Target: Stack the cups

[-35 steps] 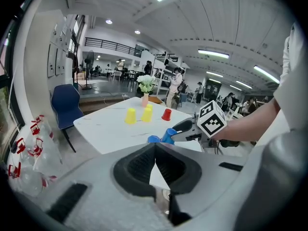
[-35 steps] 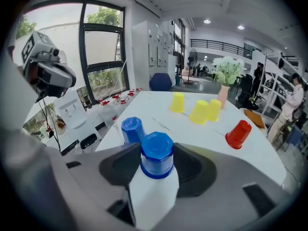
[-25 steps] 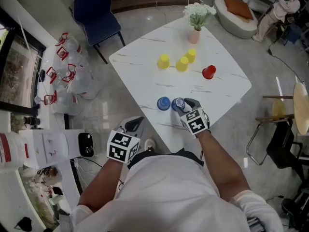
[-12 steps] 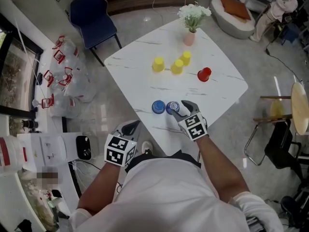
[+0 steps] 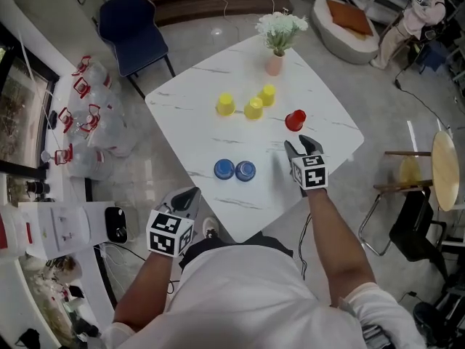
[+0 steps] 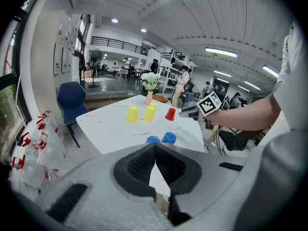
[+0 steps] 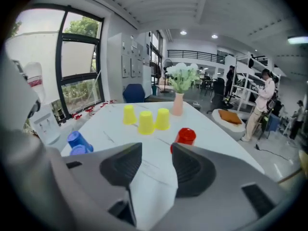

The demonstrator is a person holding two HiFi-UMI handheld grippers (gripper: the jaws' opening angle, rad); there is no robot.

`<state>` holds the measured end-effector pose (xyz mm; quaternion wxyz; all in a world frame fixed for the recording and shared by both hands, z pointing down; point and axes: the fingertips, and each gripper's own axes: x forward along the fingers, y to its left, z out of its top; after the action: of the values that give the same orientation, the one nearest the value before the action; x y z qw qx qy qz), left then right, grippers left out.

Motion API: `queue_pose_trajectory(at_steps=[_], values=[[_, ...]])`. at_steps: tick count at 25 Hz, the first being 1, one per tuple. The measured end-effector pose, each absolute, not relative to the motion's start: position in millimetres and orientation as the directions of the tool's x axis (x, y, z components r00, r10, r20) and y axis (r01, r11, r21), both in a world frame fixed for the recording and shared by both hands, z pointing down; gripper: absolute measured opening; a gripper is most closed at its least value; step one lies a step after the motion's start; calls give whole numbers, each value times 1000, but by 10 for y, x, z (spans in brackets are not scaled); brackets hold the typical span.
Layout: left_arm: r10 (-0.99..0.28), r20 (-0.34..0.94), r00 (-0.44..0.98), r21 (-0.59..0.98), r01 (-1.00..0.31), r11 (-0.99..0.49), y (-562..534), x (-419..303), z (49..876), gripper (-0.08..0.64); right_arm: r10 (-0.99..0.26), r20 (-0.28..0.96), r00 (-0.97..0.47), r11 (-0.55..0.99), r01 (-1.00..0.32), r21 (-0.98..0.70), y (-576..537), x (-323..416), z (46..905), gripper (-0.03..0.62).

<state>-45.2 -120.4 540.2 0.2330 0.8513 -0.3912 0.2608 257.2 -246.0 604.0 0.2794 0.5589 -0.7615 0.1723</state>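
White marble table (image 5: 203, 133), grey floor (image 5: 156, 169). Blue cups (image 5: 224, 169) at table's 6 o'clock, yellow cups (image 5: 253, 108) at 12, red cup (image 5: 295, 120) at 2. Right gripper (image 5: 300, 143) at red cup's 5: jaws apart, just been closing, empty. Left gripper (image 5: 190, 193) off-table at 7: jaws together, empty.

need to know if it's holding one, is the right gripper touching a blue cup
Apart. The head view shows bare table between the right gripper and the nearer blue cup. Its jaws have just been closing a little, nothing between them.
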Motion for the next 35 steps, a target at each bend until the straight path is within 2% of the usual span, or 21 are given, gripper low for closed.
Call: queue_pose_trajectory(at_steps=[6,11,17,20,28,35], values=[[-573,648,502,185,-833,-521,-1101,-556,5416,9,-747,651,-132,238,-968,77,-3011,3128,6175,220],[-593,661,460,179,-864,-471,-1032,-634,5442,9,-720,678,-147,268,-960,76,-3263,3174,6306,252],[-608,662,439,179,-880,-440,-993,-676,5445,9,-684,716,-142,289,-954,86,-3339,3173,6471,249],[-606,664,438,179,-880,-440,-988,-675,5463,9,-687,712,-146,298,-950,92,-3323,3156,6453,215],[-576,645,503,193,-835,-515,-1080,-487,5447,9,-738,630,-242,350,-935,51,-2957,2782,5985,210],[-544,626,559,189,-786,-589,-1155,-374,5415,9,-706,631,-321,460,-886,63,-2217,2250,5926,210]])
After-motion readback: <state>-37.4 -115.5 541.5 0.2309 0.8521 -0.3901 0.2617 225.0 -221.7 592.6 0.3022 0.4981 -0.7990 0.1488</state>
